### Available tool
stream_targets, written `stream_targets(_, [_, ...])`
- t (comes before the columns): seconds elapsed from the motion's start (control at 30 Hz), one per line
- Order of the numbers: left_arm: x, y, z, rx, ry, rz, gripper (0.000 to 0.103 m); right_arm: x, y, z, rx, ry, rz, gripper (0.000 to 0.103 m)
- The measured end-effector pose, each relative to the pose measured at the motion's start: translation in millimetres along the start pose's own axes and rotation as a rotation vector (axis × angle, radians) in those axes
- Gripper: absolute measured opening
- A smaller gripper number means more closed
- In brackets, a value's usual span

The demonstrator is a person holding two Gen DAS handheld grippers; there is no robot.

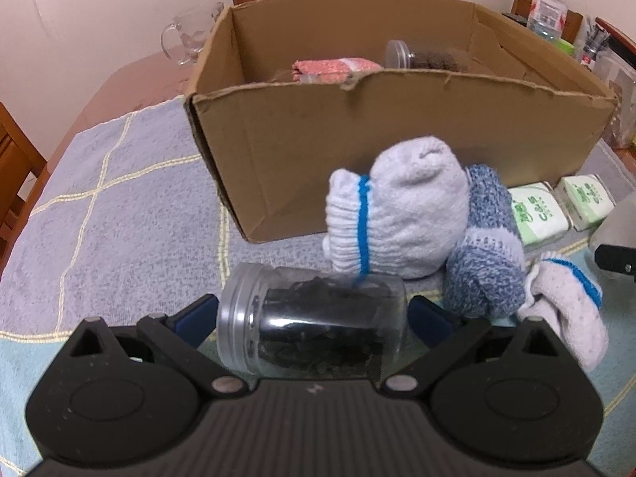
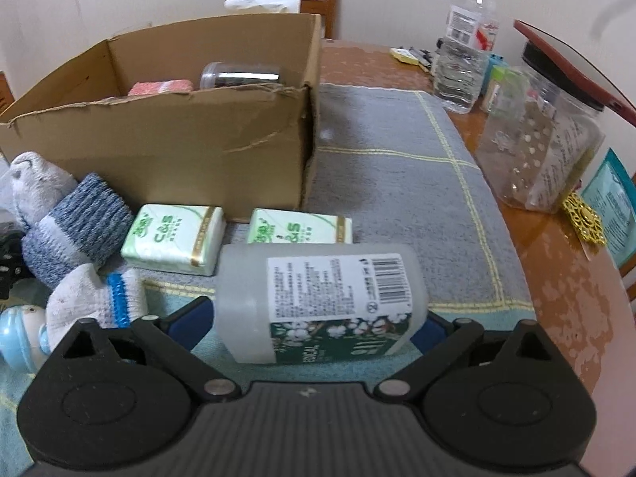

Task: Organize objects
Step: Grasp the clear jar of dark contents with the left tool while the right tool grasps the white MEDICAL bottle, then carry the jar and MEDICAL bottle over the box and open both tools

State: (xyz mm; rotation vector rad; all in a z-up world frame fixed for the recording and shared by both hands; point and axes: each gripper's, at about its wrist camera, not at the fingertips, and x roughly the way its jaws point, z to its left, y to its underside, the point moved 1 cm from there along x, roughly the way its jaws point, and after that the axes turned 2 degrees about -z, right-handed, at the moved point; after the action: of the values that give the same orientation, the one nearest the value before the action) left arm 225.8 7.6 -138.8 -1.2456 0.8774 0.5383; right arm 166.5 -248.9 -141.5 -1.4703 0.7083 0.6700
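Left claw [image 1: 314,318] has its two blue fingers at either end of a clear jar [image 1: 314,328] of dark bits, lying on its side; whether the pads press it yet I cannot tell. Right claw [image 2: 318,320] straddles a white bottle [image 2: 320,304], also on its side, with the right pad at its base and the left finger looking just clear of it, so call that one released, jaws wide around the bottle, not yet clenched.

Everything places off the box [image 1: 397,139], which sits open on the grey towel [image 1: 119,206]. Nearest us, well short of the box: jar and bottle. Next, just in front of the box's near wall: a white sock roll [image 1: 401,214] with a blue stripe, a blue-grey sock roll [image 1: 485,238] leaning on it, and a looser white sock [image 1: 564,302] this side of them. Tight against the box's near wall, two green tissue packs [image 2: 175,238]. A small blue-capped bottle [image 2: 20,342] lies further out from the box, at the left of the right-hand view.

Inside the box already: a pink cloth [image 1: 334,69] and a second jar [image 1: 421,57]. So two items are packed, I'd judge, and jar, bottle, three socks, both packs and the small bottle are left; an early stage
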Motion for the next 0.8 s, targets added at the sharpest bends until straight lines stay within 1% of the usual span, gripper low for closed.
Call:
stream_targets(0.17, [-2.2,-3.3,1.2,0.005,0.003,-0.004,0.096,-5.6,-1.9,0.5,0.010,0.019,0.000,0.091])
stream_targets(0.27, [-2.5,-5.7,5.1,-0.005,0.019,0.001,0.090,-9.0,-3.0,-2.7,0.028,0.024,-0.004,0.087])
stream_targets(0.3, [-4.6,-4.8,3.8,-0.009,0.024,0.004,0.085,-9.5,-3.5,-3.5,0.032,0.022,-0.003,0.087])
stream_targets(0.43, [-6.1,-5.3,7.7,-0.024,0.050,0.013,0.077,-10.2,-5.4,-4.9,0.036,0.023,0.004,0.086])
stream_targets(0.6, [-12.7,-7.8,12.4,-0.026,0.072,0.022,0.076,-12.1,-8.4,-4.8,0.038,0.015,0.028,0.086])
stream_targets(0.73, [-23.4,-12.1,15.1,0.002,0.095,0.032,0.076,-17.8,-15.0,-5.7,0.031,-0.007,0.052,0.086])
stream_targets(0.8, [-29.9,-15.8,17.1,0.021,0.110,0.056,0.076,-24.0,-18.9,-6.7,0.024,-0.019,0.057,0.086])
